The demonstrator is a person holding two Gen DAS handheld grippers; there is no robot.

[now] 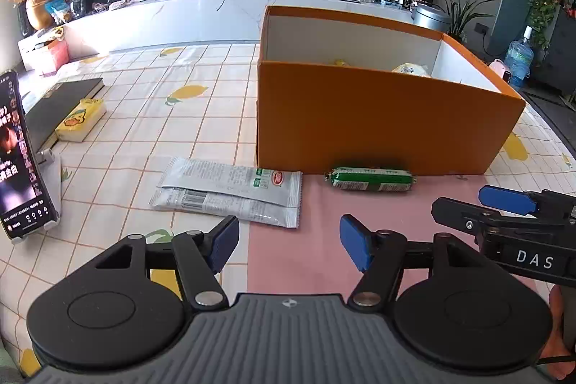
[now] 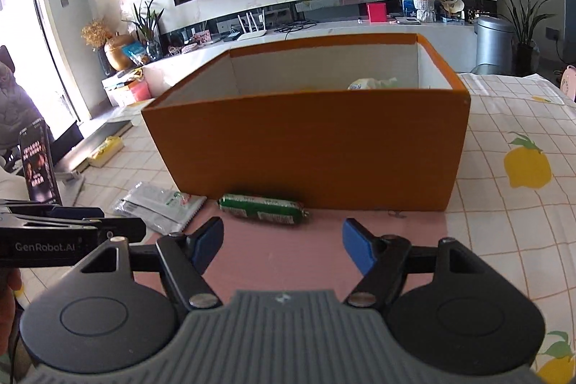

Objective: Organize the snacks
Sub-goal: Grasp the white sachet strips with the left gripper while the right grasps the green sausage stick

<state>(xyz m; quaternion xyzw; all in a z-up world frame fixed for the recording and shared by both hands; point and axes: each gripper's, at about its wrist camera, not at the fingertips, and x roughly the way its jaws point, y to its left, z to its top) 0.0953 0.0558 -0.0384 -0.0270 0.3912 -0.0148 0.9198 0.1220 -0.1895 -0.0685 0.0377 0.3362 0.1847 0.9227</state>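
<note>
An orange box stands open on the table, also in the right wrist view, with a pale snack bag inside. A green sausage snack lies at its front wall, also in the right wrist view. A grey-white flat packet lies left of it, also in the right wrist view. My left gripper is open and empty, just short of the packet. My right gripper is open and empty, just short of the sausage. Each gripper shows at the other view's edge.
A phone on a stand is at the left. A dark book and a yellow packet lie behind it. A pink mat lies under the grippers on the lemon-print tablecloth.
</note>
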